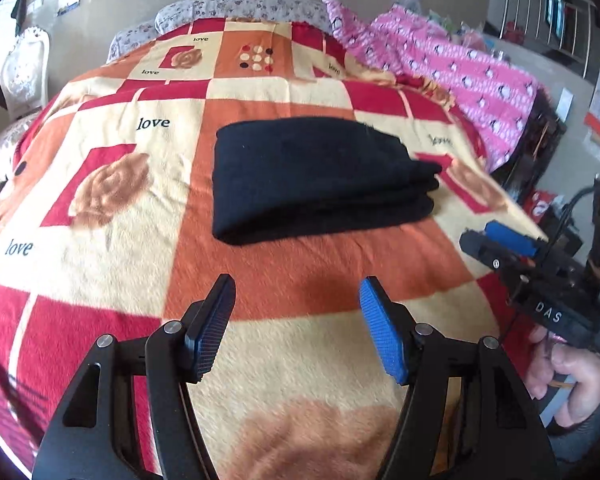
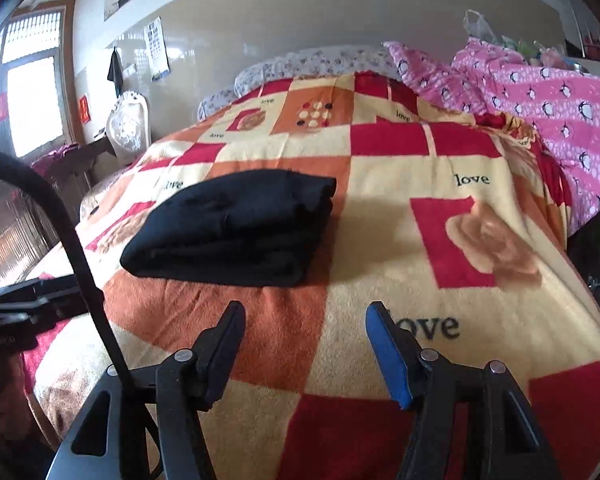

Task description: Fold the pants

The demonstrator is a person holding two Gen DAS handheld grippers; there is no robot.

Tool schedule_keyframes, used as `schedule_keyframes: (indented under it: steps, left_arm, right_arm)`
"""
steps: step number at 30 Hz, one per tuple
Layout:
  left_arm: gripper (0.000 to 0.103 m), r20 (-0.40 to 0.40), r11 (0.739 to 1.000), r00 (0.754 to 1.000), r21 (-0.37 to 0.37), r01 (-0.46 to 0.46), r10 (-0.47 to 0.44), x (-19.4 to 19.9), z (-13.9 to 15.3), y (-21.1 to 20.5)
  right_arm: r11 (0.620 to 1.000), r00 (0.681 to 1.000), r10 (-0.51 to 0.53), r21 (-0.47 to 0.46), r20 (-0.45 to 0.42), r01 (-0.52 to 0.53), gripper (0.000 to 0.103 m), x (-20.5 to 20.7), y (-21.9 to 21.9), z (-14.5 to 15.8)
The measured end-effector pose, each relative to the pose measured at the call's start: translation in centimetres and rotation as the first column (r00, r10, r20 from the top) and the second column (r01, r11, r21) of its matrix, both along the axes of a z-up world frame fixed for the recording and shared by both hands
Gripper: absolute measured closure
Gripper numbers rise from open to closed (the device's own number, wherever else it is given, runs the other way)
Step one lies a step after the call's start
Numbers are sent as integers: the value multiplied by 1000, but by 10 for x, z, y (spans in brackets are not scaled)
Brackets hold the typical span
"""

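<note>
Surface is a bed covered by a fleece blanket [image 1: 100, 184] in red, orange and cream checks with rose prints and "love" lettering. Landmark: the black pants [image 1: 320, 176], folded into a thick layered rectangle, lying flat on the blanket near its middle. Nothing touches them.

Beyond the pants: a floral-print pillow [image 1: 236, 10] at the head of the bed against a plain pale wall. Right of the pants: a bunched pink quilt [image 1: 452, 68] with penguin print, on the bed's far right side, with a plastic bag [image 2: 478, 24] behind it.

Left wrist view only: right of the pants, past the bed edge, metal railing [image 1: 548, 12] and open floor. It also shows the right gripper [image 1: 496, 240] from the side, right of the pants and clear of them, with the person's hand [image 1: 568, 364] on its handle.

Right wrist view only: left of the pants, a bright window [image 2: 28, 92], a white ornate chair back [image 2: 126, 126], a wall calendar [image 2: 158, 50] and dark cloth on a hook. A black cable [image 2: 80, 260] arcs through the near left and cuts across that side of the bed.

Left gripper [image 1: 298, 328]: fingers spread well apart, nothing between them, over bare blanket on the near side of the pants. Right gripper in its own view [image 2: 306, 354]: same, jaws apart and empty, pants ahead and to the left. Path from either gripper to the pants is unobstructed.
</note>
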State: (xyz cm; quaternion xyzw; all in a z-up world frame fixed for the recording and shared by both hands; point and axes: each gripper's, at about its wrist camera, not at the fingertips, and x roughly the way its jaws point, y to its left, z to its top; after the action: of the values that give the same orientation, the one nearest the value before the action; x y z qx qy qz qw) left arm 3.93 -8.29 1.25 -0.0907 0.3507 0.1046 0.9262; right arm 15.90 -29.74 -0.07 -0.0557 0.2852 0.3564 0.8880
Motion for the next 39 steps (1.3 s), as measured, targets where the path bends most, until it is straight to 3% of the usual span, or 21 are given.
schedule_keyframes:
  steps: [3,10,39]
  left_arm:
    - [38,-24,997,1000,80,-15,17,-1,1,-15]
    - [38,-68,997,996,60,-55,59,-7,-2,-17]
    - [38,-87,996,993,41,-80,83,-10,-4,-17]
  right_arm:
    - [999,1000,-24,-23,5,24,41,1,1,-1]
    - [996,999,-15,-89,34,18,41,-5,11,-4]
    - [995,1000,-12,-103,7,13,41,-2,15,-7]
